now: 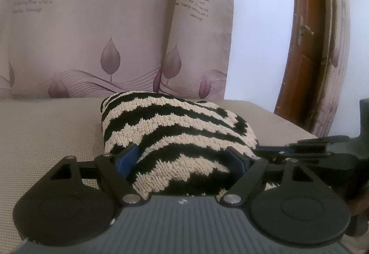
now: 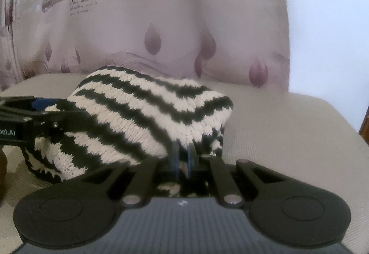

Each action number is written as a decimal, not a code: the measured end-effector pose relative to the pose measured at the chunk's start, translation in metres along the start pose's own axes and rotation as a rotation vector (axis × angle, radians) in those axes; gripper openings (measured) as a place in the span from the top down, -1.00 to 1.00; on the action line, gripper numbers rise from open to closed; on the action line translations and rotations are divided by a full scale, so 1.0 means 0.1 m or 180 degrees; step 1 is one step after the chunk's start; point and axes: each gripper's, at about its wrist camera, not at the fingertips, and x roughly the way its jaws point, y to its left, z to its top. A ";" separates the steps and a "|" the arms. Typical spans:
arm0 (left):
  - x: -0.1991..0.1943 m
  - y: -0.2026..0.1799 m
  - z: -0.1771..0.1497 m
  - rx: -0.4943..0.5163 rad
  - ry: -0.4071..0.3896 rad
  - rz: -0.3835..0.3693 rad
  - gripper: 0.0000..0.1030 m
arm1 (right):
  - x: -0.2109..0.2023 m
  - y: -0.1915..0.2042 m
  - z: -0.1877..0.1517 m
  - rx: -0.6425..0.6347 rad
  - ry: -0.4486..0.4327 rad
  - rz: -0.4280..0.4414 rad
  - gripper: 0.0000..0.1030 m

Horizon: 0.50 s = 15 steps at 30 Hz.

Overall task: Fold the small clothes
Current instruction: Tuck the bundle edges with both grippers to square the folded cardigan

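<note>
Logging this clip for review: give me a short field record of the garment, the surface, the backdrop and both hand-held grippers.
garment: black-and-cream striped knit, bunched into a mound, not flat
surface: beige woven cushion
backdrop: curtain printed with purple leaves and text
left hand-held gripper: jaws wide, blue pads on either side of the knit's near bulge
right hand-held gripper: jaws nearly together, pinching a fold at the knit's near edge
fold state: unfinished
other: brown wooden door frame at right in the left wrist view
</note>
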 end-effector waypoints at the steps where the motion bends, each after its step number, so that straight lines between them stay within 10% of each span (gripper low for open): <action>1: 0.00 -0.01 0.00 0.0008 0.0002 0.0008 -0.58 | 0.00 -0.03 0.00 0.0052 -0.0003 0.0040 0.88; 12: 0.02 -0.06 0.00 0.0108 0.0034 0.0084 -0.77 | 0.01 -0.12 -0.03 0.0283 -0.0030 0.0164 0.77; 15: 0.02 -0.09 -0.01 0.0142 0.0051 0.0129 -0.90 | 0.01 -0.13 -0.04 0.0320 -0.0034 0.0009 -0.07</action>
